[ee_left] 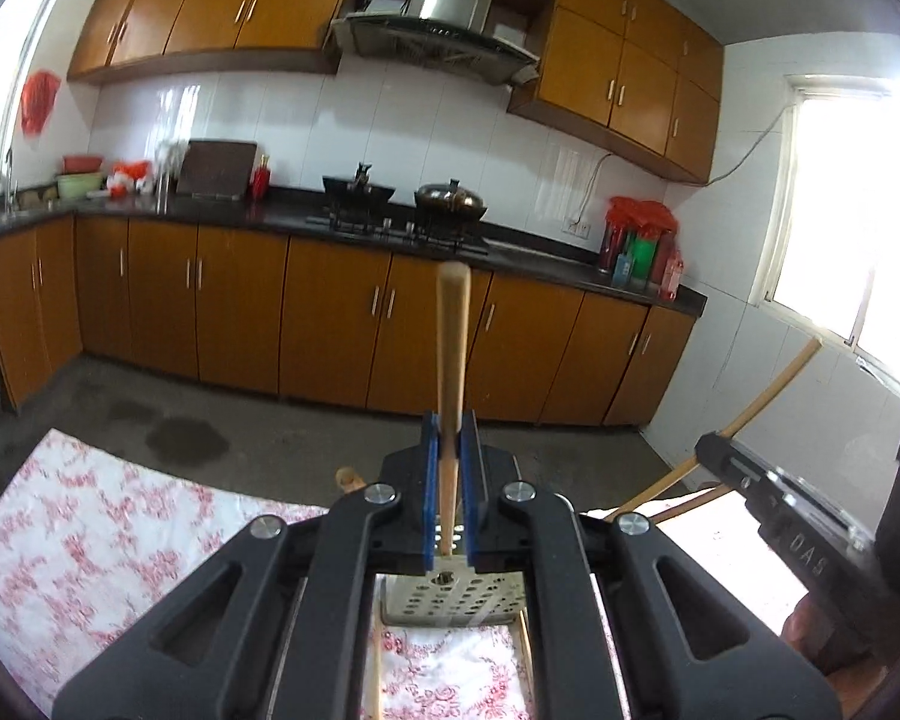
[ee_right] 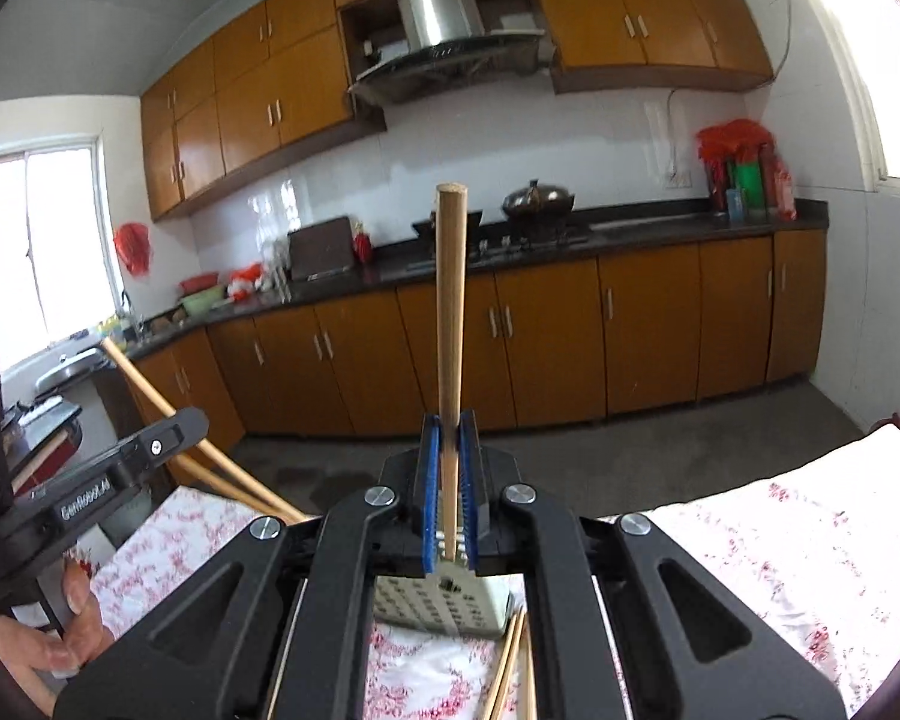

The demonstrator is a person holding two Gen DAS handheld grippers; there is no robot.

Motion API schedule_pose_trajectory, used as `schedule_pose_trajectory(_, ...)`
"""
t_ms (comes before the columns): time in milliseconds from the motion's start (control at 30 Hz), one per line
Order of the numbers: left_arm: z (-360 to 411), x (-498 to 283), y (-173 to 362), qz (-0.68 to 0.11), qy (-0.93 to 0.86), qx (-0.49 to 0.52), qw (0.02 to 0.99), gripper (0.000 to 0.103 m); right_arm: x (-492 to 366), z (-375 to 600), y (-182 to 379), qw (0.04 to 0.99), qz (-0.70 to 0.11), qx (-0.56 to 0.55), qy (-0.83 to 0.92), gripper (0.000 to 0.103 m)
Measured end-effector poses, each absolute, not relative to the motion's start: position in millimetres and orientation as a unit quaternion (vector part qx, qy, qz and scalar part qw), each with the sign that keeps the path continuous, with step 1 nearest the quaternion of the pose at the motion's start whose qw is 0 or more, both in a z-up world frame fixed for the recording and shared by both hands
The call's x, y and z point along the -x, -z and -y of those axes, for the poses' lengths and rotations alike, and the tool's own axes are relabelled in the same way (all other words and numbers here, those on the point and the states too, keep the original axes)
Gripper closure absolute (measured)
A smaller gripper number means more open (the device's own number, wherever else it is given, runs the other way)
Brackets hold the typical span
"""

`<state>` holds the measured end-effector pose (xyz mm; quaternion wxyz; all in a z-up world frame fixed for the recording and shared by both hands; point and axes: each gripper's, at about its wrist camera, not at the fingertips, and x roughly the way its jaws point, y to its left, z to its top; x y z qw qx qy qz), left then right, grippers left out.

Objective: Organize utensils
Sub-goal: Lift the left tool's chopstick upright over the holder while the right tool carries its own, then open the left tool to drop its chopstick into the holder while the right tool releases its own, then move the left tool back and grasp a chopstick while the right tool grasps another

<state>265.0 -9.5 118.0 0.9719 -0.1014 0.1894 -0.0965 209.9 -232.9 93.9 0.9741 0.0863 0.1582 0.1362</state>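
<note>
My left gripper (ee_left: 449, 438) is shut on the wooden handle (ee_left: 452, 360) of a utensil that points up and away. Below it stands a perforated metal utensil holder (ee_left: 450, 600) on the floral tablecloth (ee_left: 90, 540). My right gripper (ee_right: 449, 438) is shut on another wooden handle (ee_right: 450, 312), above a perforated holder (ee_right: 438, 603). Chopsticks (ee_right: 510, 660) lie by the holder. The right gripper with its handle also shows in the left wrist view (ee_left: 768, 480). The left gripper shows in the right wrist view (ee_right: 108, 480).
Orange kitchen cabinets (ee_left: 330, 312) and a dark counter (ee_left: 540, 246) with a stove and woks (ee_left: 450, 198) run along the far wall. A window (ee_left: 852, 210) is at the right. Grey floor lies between table and cabinets. Another wooden handle tip (ee_left: 348, 477) pokes up left of the left gripper.
</note>
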Motion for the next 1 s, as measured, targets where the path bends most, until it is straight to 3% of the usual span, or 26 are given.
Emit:
schedule_pose_trajectory(100, 5, -265, -118, -0.185, 0.095, 0.103, 0.973, 0.082, -208, 230, -96, 0.974, -0.158, -0.088, -0.135, 0.088)
schedule_pose_trajectory(167, 2, -258, -121, -0.178, 0.097, 0.100, 0.974, 0.081, -204, 233, -100, 0.975, -0.151, -0.089, -0.134, 0.081)
schedule_pose_trajectory(467, -30, -204, -127, -0.167, 0.064, 0.082, 0.980, 0.067, -157, 269, -107, 0.984, -0.136, -0.084, -0.084, 0.073)
schedule_pose_trajectory(600, -52, -179, -103, -0.192, 0.032, 0.073, 0.978, 0.063, -155, 285, -64, 0.975, -0.205, -0.068, -0.054, 0.071)
schedule_pose_trajectory(800, -80, -177, -13, -0.306, -0.003, 0.087, 0.948, 0.064, -167, 271, 45, 0.924, -0.367, -0.070, -0.082, 0.071)
schedule_pose_trajectory(1000, -78, -176, 49, -0.377, 0.006, 0.093, 0.922, 0.065, -175, 232, 94, 0.901, -0.421, -0.037, -0.097, 0.072)
